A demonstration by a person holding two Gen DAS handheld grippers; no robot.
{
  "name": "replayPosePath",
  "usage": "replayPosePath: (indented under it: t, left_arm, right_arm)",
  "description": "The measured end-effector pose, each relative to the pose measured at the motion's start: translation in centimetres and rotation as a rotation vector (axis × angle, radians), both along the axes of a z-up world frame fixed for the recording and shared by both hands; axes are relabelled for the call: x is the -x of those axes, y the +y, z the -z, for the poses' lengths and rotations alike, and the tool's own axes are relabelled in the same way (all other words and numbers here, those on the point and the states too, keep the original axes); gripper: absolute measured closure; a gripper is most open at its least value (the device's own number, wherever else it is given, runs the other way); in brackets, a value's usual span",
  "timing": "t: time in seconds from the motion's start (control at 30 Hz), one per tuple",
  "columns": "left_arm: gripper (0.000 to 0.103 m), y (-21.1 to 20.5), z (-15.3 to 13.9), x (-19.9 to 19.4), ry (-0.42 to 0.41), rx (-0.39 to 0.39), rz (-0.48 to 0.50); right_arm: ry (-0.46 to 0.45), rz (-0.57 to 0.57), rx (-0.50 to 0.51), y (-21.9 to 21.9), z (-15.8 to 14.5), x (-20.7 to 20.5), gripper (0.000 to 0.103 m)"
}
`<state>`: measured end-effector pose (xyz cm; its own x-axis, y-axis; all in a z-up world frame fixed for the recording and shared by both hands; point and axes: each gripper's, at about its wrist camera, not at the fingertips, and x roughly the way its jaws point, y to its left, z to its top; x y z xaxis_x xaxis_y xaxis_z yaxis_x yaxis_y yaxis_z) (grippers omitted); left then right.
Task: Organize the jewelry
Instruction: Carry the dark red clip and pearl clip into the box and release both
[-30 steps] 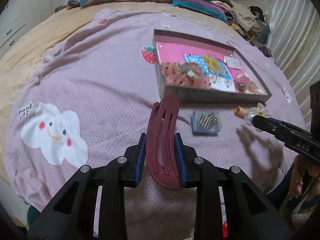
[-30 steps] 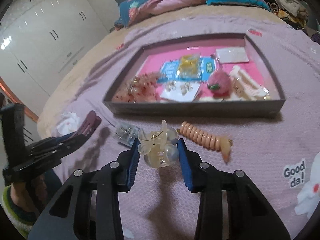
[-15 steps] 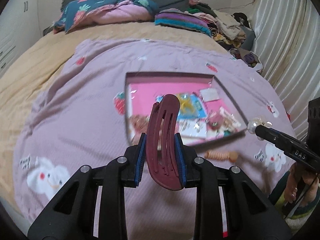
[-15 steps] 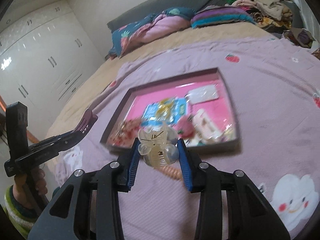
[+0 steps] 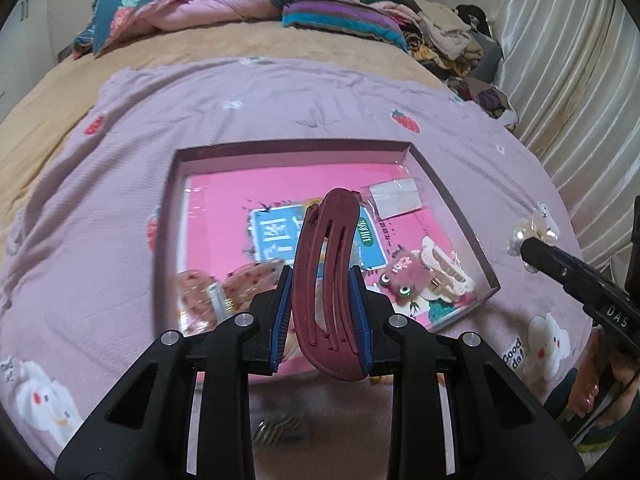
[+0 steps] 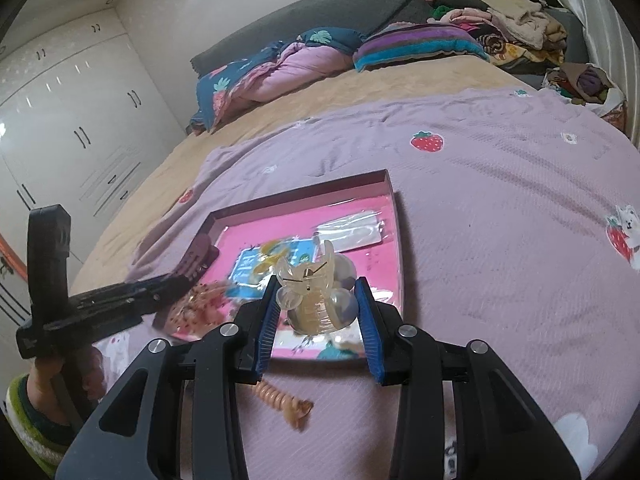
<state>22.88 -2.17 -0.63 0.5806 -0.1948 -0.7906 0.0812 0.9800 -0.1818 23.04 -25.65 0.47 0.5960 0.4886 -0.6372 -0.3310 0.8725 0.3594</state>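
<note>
My left gripper (image 5: 322,312) is shut on a dark red hair clip (image 5: 326,276) and holds it above the near part of a shallow box with a pink floor (image 5: 216,216). My right gripper (image 6: 318,312) is shut on a clear yellowish claw clip (image 6: 316,296), raised over the box's near edge (image 6: 396,240). The box holds a blue card (image 5: 272,236), a clear packet (image 5: 394,196), a white clip (image 5: 444,264) and a pink furry clip (image 5: 400,276). The right gripper also shows in the left wrist view (image 5: 532,240), and the left gripper in the right wrist view (image 6: 196,264).
The box lies on a lilac blanket (image 6: 500,200) on a bed. A beige spiral hair tie (image 6: 284,400) and a small pack of pins (image 5: 278,432) lie on the blanket in front of the box. Pillows and piled clothes (image 5: 432,16) lie at the far end. White wardrobes (image 6: 68,128) stand left.
Both grippers have risen and moved forward over the box, each still holding its clip. The hair tie and pin pack now lie below and behind the fingertips.
</note>
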Motion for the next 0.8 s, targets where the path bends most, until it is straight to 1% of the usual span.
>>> replayPosePath:
  t: [0.23, 0.33, 0.53, 0.7, 0.8]
  left_arm:
    - [0.083, -1.2, 2.4, -1.9, 0.048, -0.004, 0.007]
    - [0.083, -1.3, 3.2, -2.5, 0.067, -0.003, 0.004]
    - [0.083, -1.4, 4.5, -3.1, 0.091, -0.010, -0.003]
    - [0.081, -1.4, 4.9, -3.2, 0.091, -0.028, -0.008]
    - [0.076, -1.4, 4.8, -3.2, 0.093, -0.024, -0.009]
  right_arm:
    - [0.028, -0.019, 0.019, 0.8, 1.1, -3.1, 0.067]
    - [0.043, -0.027, 0.033, 1.3, 2.1, -4.4, 0.067]
    - [0.059, -0.038, 0.061, 1.9, 3.9, -5.0, 0.067]
    - [0.074, -0.047, 0.075, 2.2, 4.9, -5.2, 0.067]
    - [0.087, -0.051, 0.079, 2.3, 5.3, -5.4, 0.066]
